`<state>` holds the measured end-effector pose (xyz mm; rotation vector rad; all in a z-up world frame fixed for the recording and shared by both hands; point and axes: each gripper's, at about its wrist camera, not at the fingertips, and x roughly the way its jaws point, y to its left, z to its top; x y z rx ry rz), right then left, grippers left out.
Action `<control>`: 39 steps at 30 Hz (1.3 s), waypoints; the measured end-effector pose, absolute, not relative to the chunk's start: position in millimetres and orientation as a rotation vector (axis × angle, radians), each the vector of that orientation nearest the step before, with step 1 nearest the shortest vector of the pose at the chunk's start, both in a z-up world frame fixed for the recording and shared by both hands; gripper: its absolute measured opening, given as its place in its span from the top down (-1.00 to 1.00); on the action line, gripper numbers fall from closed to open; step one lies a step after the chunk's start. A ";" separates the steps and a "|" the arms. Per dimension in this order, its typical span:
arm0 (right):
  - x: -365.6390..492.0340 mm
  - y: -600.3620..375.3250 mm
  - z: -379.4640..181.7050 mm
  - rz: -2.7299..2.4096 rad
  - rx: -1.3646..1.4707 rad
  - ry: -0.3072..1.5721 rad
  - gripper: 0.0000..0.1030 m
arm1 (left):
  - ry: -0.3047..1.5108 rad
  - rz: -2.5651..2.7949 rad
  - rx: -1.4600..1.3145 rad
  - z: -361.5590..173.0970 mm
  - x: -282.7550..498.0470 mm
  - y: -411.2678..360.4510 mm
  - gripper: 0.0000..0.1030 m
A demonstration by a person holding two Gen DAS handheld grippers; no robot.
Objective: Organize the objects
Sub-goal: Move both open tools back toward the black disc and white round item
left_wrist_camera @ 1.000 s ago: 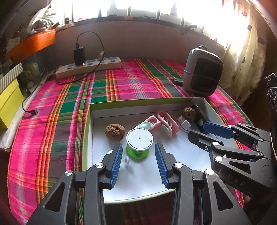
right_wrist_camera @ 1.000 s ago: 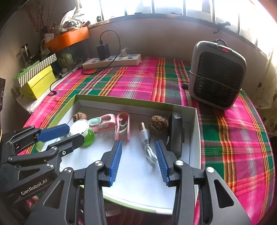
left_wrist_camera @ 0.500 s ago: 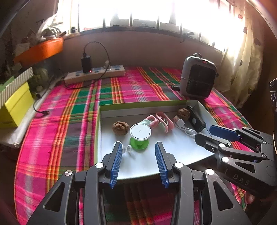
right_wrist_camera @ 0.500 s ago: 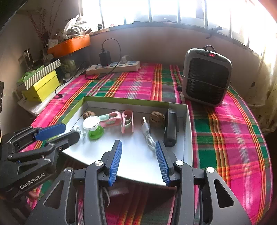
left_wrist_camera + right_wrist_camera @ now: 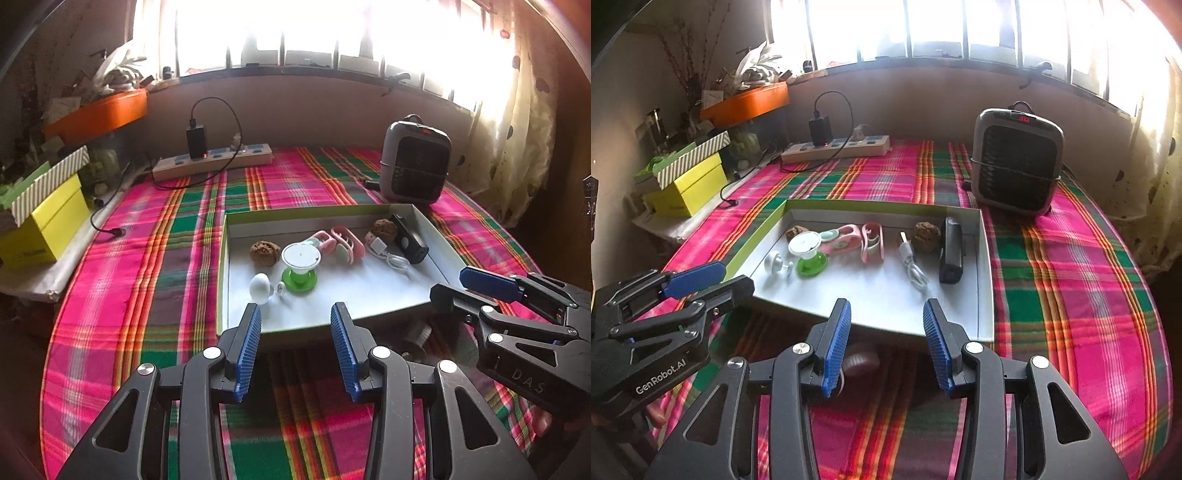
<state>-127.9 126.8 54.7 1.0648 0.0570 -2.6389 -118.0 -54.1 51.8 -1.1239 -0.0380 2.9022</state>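
Note:
A shallow white box lid with green rim (image 5: 225,258) (image 5: 984,266) lies on the plaid cloth. In it are a green-and-white spool (image 5: 300,263) (image 5: 809,254), two walnuts (image 5: 263,253) (image 5: 385,229) (image 5: 926,232), pink clips (image 5: 343,240) (image 5: 857,238), a white cable (image 5: 391,258) (image 5: 911,266), a black device (image 5: 410,238) (image 5: 951,251) and a white knob (image 5: 259,288) (image 5: 775,263). My left gripper (image 5: 295,347) (image 5: 705,280) is open and empty, in front of the lid. My right gripper (image 5: 886,343) (image 5: 465,284) is open and empty beside it.
A grey heater (image 5: 415,162) (image 5: 1015,158) stands at the back right. A power strip with a black charger (image 5: 212,162) (image 5: 836,147) lies at the back. A yellow box (image 5: 40,225) (image 5: 687,188) sits left. A small roll (image 5: 860,363) lies under my right gripper.
Both grippers have pulled back and up from over the lid, so the whole lid and more of the table show now. Both stay open and empty.

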 end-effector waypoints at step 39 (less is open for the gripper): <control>-89.8 150.3 18.7 -2.583 1.194 -0.085 0.16 | -0.244 2.583 -1.189 20.6 -100.6 -41.6 0.24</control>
